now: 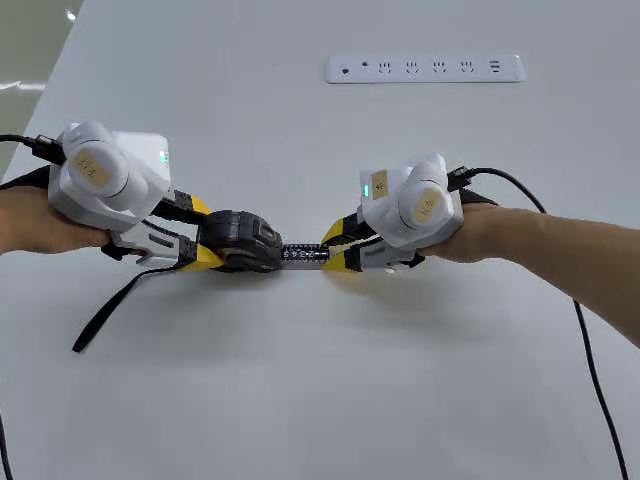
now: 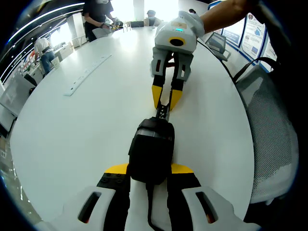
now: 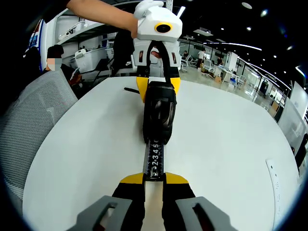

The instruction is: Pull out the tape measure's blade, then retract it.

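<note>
The left gripper [image 1: 205,232] has its jaws pinching the case of the black tape measure [image 1: 243,240], which sits low over the white desk [image 1: 300,390] between the 2 grippers. A short length of blade [image 1: 303,253] runs from the case to the right gripper [image 1: 338,250], whose yellow-tipped jaws pinch the blade's end. The right gripper view shows 2, 3, 4, 5 printed along the blade. A white power strip [image 1: 425,68] lies well apart, farther back.

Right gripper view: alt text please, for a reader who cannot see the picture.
The right gripper pinches the end of the tape measure's blade, a short numbered stretch drawn out over a white table. Opposite, the left gripper clamps the black tape measure case.
</note>
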Available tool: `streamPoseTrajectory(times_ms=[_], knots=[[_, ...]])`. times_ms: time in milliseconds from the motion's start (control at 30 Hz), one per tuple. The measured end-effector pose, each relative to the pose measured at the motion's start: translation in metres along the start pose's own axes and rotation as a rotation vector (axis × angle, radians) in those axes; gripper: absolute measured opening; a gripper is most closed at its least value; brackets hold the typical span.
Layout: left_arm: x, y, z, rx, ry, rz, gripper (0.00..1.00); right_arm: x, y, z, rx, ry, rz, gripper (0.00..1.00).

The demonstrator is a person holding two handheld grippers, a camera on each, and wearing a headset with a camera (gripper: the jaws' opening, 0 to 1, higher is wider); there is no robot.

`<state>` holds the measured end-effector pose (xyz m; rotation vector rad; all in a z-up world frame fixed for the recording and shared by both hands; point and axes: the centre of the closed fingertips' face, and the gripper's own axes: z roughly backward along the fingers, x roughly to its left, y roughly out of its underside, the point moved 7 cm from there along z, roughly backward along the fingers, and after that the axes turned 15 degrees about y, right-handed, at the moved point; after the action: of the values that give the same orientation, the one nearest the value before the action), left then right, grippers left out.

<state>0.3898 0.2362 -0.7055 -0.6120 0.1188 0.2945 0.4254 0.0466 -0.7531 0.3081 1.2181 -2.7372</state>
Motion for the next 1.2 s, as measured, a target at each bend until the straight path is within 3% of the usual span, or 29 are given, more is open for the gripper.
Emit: streamPoseTrajectory(times_ms=[1200], knots=[[0.000, -0.003, 0.000, 0.017, 0.005, -0.004, 0.24, -0.003, 0.025, 0.036, 0.043, 0.012, -0.015, 0.08]])
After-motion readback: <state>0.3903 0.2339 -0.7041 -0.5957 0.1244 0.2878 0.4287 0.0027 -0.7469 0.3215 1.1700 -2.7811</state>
